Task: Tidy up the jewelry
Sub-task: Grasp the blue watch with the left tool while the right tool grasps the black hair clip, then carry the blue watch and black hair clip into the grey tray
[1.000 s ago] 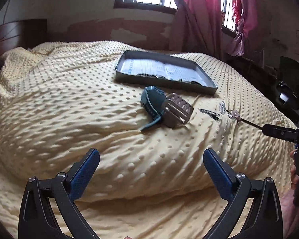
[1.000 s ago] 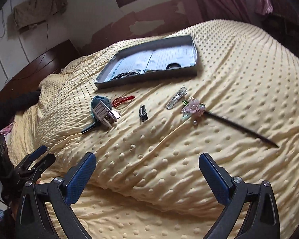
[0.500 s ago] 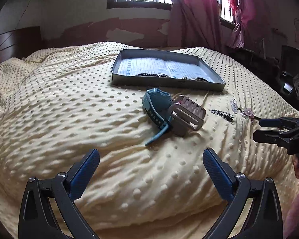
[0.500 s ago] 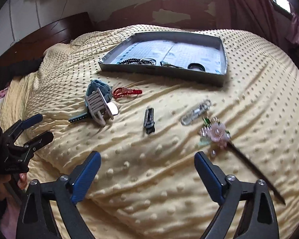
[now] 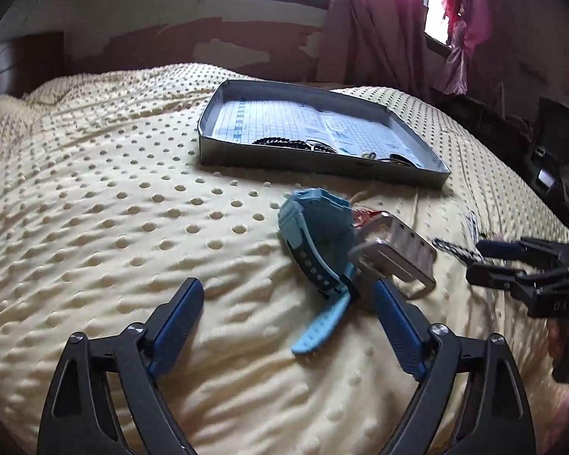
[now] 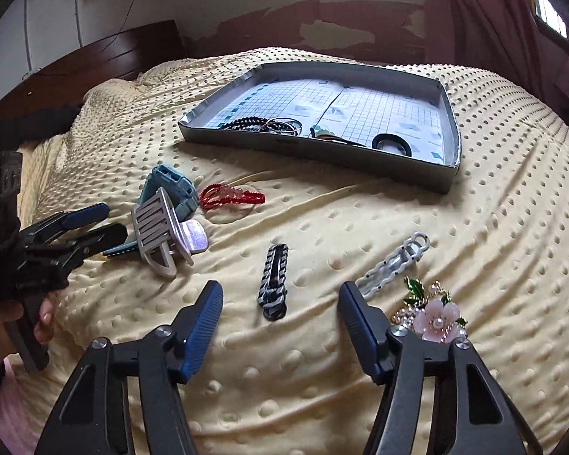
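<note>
A grey tray (image 6: 449, 140) lined with grid paper holds beads, rings and a dark hoop. On the yellow dotted blanket lie a blue watch (image 5: 315, 235) (image 6: 170, 189), a silver buckle (image 5: 394, 261) (image 6: 159, 235), a red beaded bracelet (image 6: 231, 197), a black hair clip (image 6: 274, 280), a silver clip (image 6: 394, 261) and a pink flower hairpin (image 6: 436, 314). My left gripper (image 5: 288, 303) is open, close in front of the watch's strap end. My right gripper (image 6: 280, 303) is open just before the black hair clip. Nothing is held.
A dark wooden headboard (image 6: 76, 76) stands behind the bed at the left. Pink curtains (image 5: 368, 19) hang under the windows on the far wall. A hand (image 6: 15, 314) holds the left gripper's handle at the left edge of the right wrist view.
Both grippers have moved forward and lower toward the blanket. The watch and buckle now lie close before the left gripper, the black hair clip before the right. Both stay open.
</note>
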